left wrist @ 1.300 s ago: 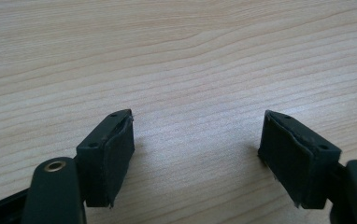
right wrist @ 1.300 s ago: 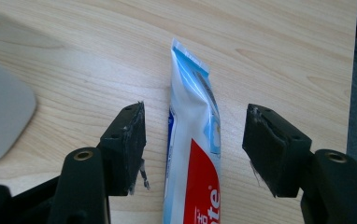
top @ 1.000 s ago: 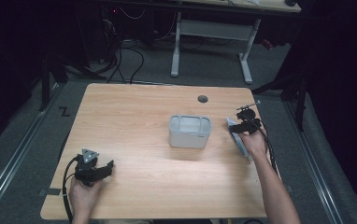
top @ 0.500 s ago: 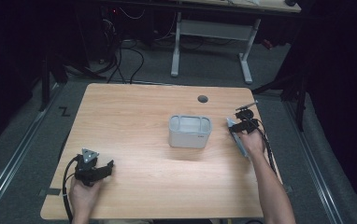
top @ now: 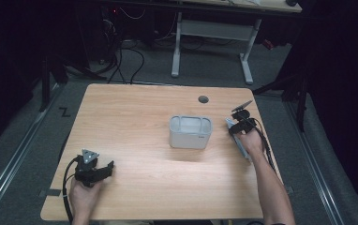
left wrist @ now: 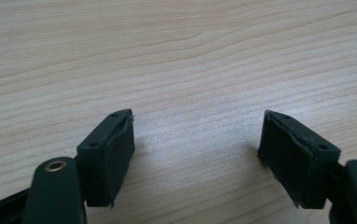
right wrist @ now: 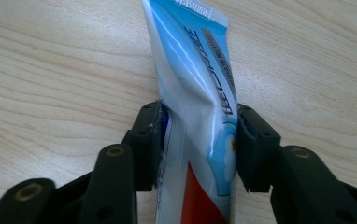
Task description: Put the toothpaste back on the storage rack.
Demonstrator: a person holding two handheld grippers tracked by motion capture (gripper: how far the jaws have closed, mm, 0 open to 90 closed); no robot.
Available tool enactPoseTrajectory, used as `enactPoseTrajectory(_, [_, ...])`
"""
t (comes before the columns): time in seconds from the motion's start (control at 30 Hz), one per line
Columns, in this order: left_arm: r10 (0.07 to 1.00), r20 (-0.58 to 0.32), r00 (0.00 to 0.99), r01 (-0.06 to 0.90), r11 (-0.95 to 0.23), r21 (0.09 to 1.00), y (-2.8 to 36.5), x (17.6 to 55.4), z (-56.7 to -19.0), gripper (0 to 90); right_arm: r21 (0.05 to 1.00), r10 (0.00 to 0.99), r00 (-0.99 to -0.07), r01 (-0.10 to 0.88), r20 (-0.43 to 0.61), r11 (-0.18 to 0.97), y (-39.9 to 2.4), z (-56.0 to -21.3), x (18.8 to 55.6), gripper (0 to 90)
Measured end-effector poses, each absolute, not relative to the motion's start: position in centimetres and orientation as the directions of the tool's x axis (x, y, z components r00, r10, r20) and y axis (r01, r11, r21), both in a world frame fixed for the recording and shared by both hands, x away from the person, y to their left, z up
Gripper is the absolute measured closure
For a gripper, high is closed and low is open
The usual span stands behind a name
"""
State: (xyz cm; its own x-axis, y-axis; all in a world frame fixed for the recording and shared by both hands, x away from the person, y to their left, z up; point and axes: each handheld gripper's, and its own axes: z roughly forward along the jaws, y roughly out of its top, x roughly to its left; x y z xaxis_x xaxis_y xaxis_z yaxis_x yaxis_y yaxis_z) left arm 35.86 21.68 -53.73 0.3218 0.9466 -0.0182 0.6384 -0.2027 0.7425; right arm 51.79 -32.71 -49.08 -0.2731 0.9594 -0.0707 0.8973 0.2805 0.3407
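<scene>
On the table: a pale wooden table (top: 135,122) with straight grain, and a small grey open-topped plastic bin (top: 190,132) near its middle, taken here as the landmark.
Tube: a soft white and light-blue plastic tube with a red patch (right wrist: 200,107) lies flat on the wood to the right of the bin, near the table's right edge, apart from the bin.
Tube axis: its long line runs near to far, roughly alongside the bin's right wall; in the right gripper view it runs straight away from the camera, crimped flat end farthest.
Right gripper: the right gripper (right wrist: 196,140) straddles the tube across its width; its jaws have just been closing, and both pads now press the tube's sides, which buckle slightly. It is clenched on the tube.
Left gripper: the left gripper (left wrist: 197,149) rests at the near left corner, well apart from the bin, jaws spread wide over bare wood, grasping nothing.
Nearer hand: the right hand (top: 248,143) is on the tube; the bin lies to its left.
Judgement: the coming move probably lifts the tube and carries it left over the bin.
Room: dark, with grey floor, loose cables (top: 125,61) and a white desk frame (top: 212,33) beyond the bin.
</scene>
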Motion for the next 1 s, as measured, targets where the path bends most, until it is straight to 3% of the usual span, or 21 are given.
enactPoseTrajectory(0.1, [0.947,-0.018,0.322,0.638,-0.203,0.743,21.7,35.9,-53.7,27.0,0.369,0.961,-0.277,0.89,-0.027,0.267,-32.8,-48.4,51.6,69.2])
enactPoseTrajectory(0.57, [0.946,-0.024,0.323,0.639,-0.199,0.743,21.7,35.9,-53.7,26.9,0.349,0.953,-0.298,0.888,-0.055,0.298,-32.2,-48.0,51.3,71.5])
enactPoseTrajectory(1.0, [0.946,-0.017,0.323,0.639,-0.205,0.741,21.7,35.9,-53.7,26.9,0.434,0.941,-0.339,0.844,-0.029,0.317,-32.4,-44.9,49.0,72.3])
